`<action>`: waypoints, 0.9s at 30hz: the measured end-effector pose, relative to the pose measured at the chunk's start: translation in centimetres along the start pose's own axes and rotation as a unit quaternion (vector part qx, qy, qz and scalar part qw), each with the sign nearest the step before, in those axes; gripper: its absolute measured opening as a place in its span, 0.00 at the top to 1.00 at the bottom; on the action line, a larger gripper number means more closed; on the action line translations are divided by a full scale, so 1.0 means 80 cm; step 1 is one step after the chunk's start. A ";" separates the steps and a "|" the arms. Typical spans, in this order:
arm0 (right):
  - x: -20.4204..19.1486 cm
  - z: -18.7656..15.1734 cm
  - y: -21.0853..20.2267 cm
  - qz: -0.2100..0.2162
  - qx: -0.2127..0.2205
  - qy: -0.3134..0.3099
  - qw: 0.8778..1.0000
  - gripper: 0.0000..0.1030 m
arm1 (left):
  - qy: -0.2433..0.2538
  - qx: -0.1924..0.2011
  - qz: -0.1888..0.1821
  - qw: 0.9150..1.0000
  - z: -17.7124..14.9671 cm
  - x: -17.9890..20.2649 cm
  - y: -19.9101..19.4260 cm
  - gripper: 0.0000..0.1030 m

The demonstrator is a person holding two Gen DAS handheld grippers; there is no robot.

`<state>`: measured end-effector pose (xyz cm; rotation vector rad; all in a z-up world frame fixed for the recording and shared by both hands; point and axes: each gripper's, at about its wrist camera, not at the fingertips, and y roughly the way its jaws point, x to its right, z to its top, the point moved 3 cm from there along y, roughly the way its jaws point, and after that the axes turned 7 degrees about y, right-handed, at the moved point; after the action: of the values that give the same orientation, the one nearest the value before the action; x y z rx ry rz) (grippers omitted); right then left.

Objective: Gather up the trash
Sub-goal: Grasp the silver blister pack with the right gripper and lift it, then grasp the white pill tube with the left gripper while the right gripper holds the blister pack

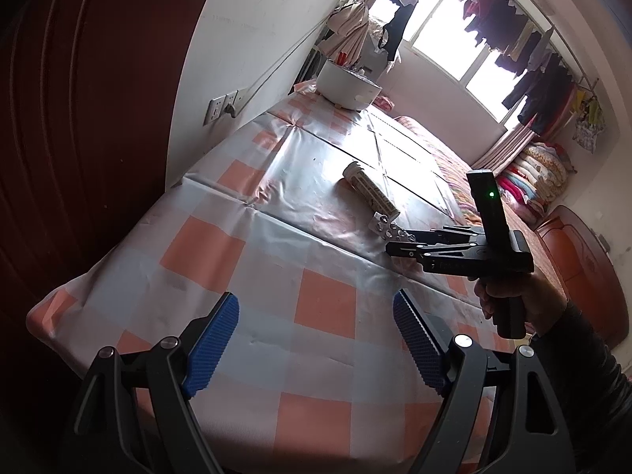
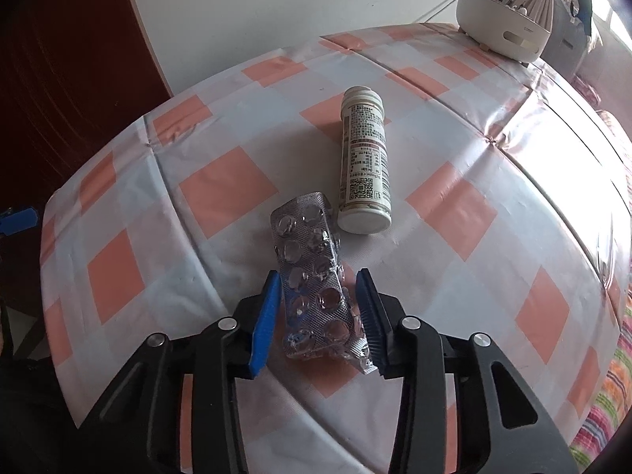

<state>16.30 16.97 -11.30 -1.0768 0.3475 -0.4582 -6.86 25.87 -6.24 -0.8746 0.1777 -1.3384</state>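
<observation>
bedroom light falls from the far window onto a table (image 2: 454, 205) under a peach-and-white checked cloth, with a white wall along its far edge and a dark wooden panel off its left corner. the right gripper (image 2: 320, 316) points steeply down near the table's middle, its blue pads on either side of a crumpled silver blister pack (image 2: 312, 272); the left pad touches the pack's edge, the right one looks just at its torn foil, so the jaws appear clamped on it, though only lightly. a white pill tube (image 2: 363, 162) lies on its side just beyond the pack, its cap nearly touching the pack's far corner. the left gripper (image 1: 316, 339) hovers over the near edge with its fingers wide apart and nothing between them

to do this step well, i judge the grip should catch the stiffer blistered body, not the loose foil, then lift straight up so the pack does not nudge the tube into rolling. open cloth lies all around, and only a white tub (image 2: 501, 35) stands at the far right corner
</observation>
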 end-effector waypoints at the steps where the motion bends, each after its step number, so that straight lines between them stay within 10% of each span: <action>1: -0.001 -0.002 -0.001 -0.001 0.003 0.000 1.000 0.68 | 0.001 -0.002 0.000 1.000 0.000 0.001 0.000 0.24; 11: -0.015 -0.072 -0.054 0.020 0.084 0.054 0.995 0.69 | 0.020 -0.028 -0.005 0.999 0.028 0.028 0.033 0.24; 27: -0.013 -0.221 -0.232 0.050 0.274 0.195 0.940 0.68 | -0.013 -0.151 0.025 0.988 0.139 0.108 0.196 0.24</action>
<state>3.34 -3.22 -2.29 -0.4179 0.5822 -0.6325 13.96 22.71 -5.62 -1.1350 0.3867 -1.2712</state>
